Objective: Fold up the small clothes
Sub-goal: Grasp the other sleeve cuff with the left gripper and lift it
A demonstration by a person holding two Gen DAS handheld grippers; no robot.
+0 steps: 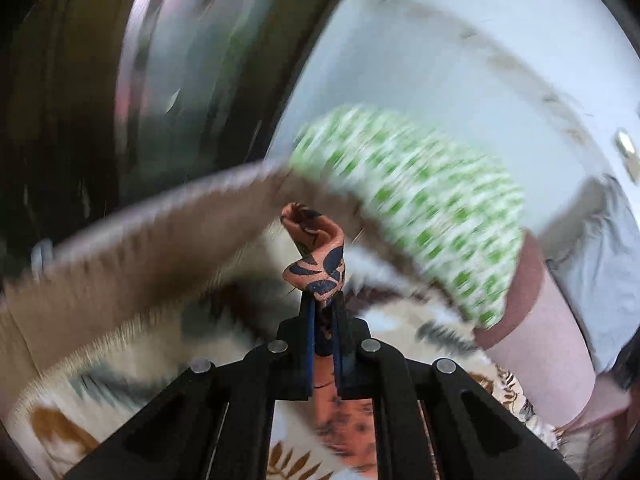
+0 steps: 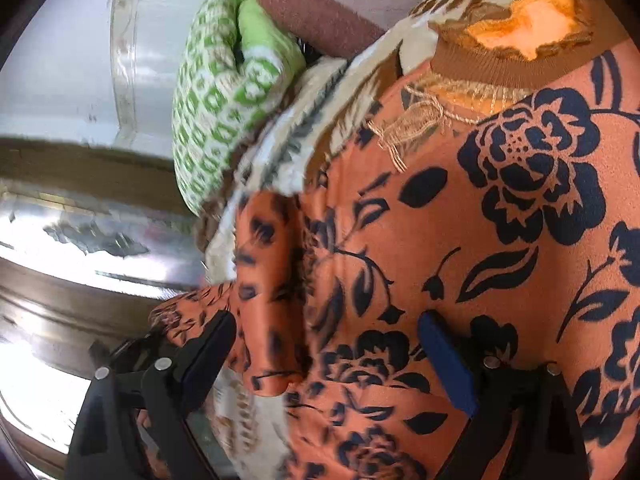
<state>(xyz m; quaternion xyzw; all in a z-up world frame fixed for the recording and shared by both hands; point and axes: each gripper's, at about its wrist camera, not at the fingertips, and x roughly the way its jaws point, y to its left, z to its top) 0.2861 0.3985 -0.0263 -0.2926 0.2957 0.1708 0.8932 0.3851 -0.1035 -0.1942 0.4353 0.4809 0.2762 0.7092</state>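
Two grippers, one garment between them. My left gripper [image 1: 323, 312] has its fingers pressed together on a pinch of the orange top [image 1: 316, 252], and the cloth twists up above the tips in a small curl, with more of it trailing down between the black arms toward the camera. Behind that curl the left view is badly smeared: a green-and-white pillow [image 1: 416, 208] lies across the middle, a brown-edged cushion [image 1: 528, 292] beside it, and the cream leaf-print blanket [image 1: 132, 364] runs underneath.

My right gripper [image 2: 332, 344] has its fingers spread wide, and neither pad is closed on anything. Its left finger [image 2: 208, 348] sits at the folded-over edge of the top, where a flap of sleeve or hem hangs blurred; its right finger [image 2: 448, 364], with the blue pad, lies over the flat body of the top [image 2: 460, 240]. I cannot tell whether either pad presses the cloth.

From this side the top lies spread on the blanket [image 2: 280, 160], dark roses on orange, its brown ribbed collar [image 2: 500, 68] at the far end with tan stitching just below it. The pillow [image 2: 216, 100] sits past the blanket's edge, against the cushion [image 2: 316, 24].
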